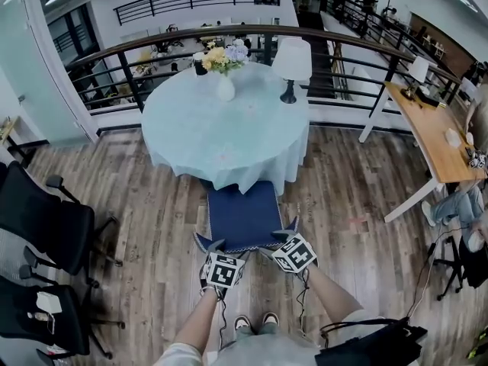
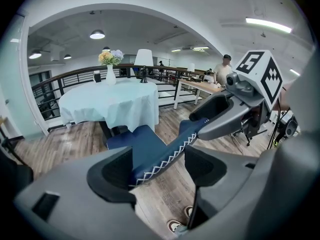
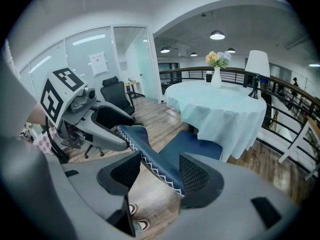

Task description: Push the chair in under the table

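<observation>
The blue chair (image 1: 244,210) stands at the near side of the round table (image 1: 191,132), which wears a pale blue cloth; the seat's front slips under the cloth's hem. My left gripper (image 1: 216,252) and right gripper (image 1: 286,242) sit at the two ends of the backrest's (image 1: 244,247) top edge. In the left gripper view the stitched backrest (image 2: 170,151) runs between the open jaws of the left gripper (image 2: 159,166), with floor showing beside it. The right gripper (image 3: 160,171) also straddles the backrest (image 3: 150,156), open.
A vase of flowers (image 1: 225,82) and a lamp (image 1: 290,63) stand on the table. Black office chairs (image 1: 46,227) are at the left. A wooden desk (image 1: 435,136) and a seated person (image 1: 461,204) are at the right. A railing (image 1: 343,48) runs behind the table.
</observation>
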A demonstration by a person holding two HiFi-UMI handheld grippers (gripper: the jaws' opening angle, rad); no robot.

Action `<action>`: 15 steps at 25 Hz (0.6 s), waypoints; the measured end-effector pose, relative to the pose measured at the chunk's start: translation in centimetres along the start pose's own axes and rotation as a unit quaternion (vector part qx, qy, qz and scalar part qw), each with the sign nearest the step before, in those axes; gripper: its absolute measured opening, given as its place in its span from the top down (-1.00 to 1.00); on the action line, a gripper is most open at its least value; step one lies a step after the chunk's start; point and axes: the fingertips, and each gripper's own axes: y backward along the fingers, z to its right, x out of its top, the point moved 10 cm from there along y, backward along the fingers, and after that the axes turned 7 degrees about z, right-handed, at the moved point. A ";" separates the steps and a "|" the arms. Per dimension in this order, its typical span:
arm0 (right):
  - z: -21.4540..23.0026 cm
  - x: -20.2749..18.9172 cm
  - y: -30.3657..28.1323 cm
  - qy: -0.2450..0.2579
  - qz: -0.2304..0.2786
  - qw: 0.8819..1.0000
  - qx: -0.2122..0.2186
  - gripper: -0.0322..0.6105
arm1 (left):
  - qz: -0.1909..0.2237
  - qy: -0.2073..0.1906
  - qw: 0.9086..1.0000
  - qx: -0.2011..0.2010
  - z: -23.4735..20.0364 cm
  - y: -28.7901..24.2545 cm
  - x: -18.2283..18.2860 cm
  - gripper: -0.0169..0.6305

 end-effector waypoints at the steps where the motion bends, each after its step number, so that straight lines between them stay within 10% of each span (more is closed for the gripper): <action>1: 0.3 0.2 -0.2 0.000 0.000 1.000 0.001 0.13 | -0.001 0.000 1.000 0.000 -0.2 -0.3 0.2 -0.05; 15: 3.5 2.6 -2.3 0.006 0.005 1.000 0.000 0.12 | -0.013 0.002 1.000 -0.005 -3.0 -3.0 3.0 -0.05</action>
